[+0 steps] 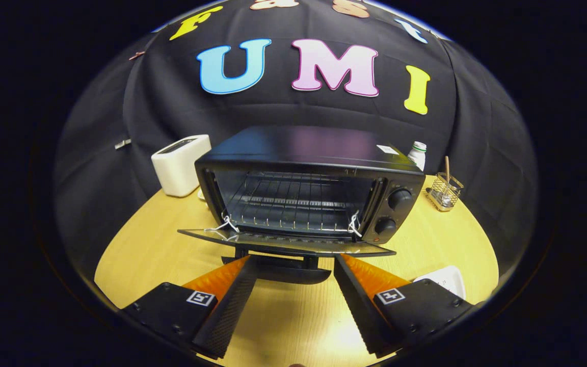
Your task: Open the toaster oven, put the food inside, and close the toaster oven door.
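Hovering your gripper [293, 270] with fingers spread, empty, just before the black metal toaster oven [309, 183] mid-table; its glass door [286, 242] lies open. Lifting carelessly could snag the door handle [281, 270].

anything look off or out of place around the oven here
White cord loops are tied at both front corners of the wire rack inside the black toaster oven, above its open door. The open gripper holds nothing.

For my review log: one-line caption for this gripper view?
Open gripper faces the toaster oven, door down, wire rack bare.
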